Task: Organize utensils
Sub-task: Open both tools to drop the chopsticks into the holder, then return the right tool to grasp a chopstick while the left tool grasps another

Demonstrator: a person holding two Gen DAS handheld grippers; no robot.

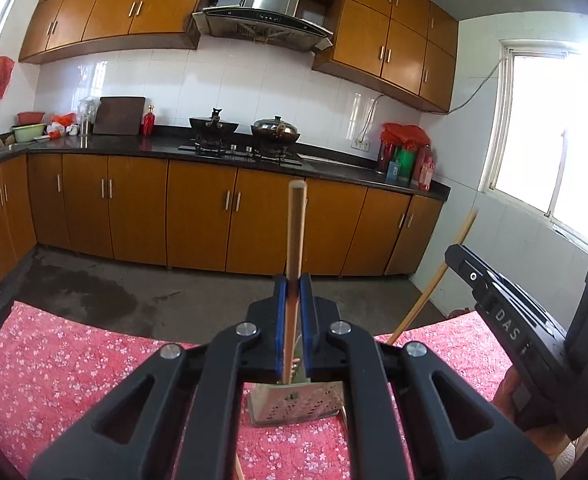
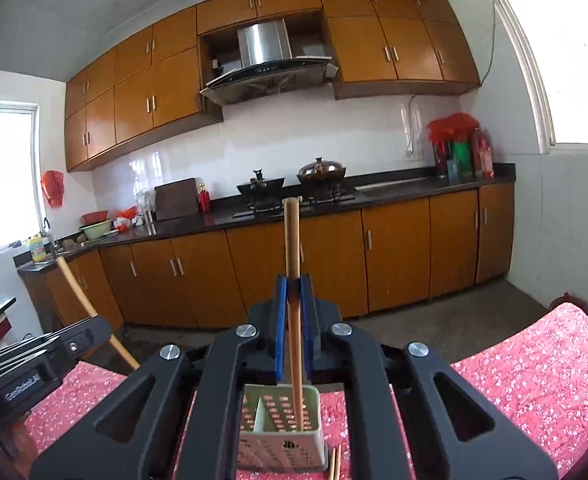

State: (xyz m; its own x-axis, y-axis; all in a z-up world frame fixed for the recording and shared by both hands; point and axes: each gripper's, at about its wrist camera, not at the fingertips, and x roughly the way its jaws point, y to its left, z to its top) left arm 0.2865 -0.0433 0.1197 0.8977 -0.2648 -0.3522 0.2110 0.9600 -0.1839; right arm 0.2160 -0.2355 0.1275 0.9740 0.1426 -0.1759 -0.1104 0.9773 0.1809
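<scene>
My left gripper (image 1: 294,284) is shut on a wooden chopstick (image 1: 295,232) that stands upright between the blue pads, above a pale green perforated utensil holder (image 1: 298,404) on the red floral tablecloth. My right gripper (image 2: 293,286) is shut on another wooden chopstick (image 2: 293,248), whose lower end reaches down into the right compartment of the utensil holder (image 2: 279,416). The right gripper's body (image 1: 506,320) with its chopstick (image 1: 434,280) shows at the right of the left wrist view. The left gripper's body (image 2: 33,364) with its chopstick (image 2: 89,308) shows at the left of the right wrist view.
The table has a red floral cloth (image 1: 73,356) (image 2: 534,376). Two more chopsticks (image 2: 335,462) lie on the cloth right of the holder. Beyond the table are the concrete floor, brown kitchen cabinets (image 1: 197,208), and a stove with pots (image 1: 245,136).
</scene>
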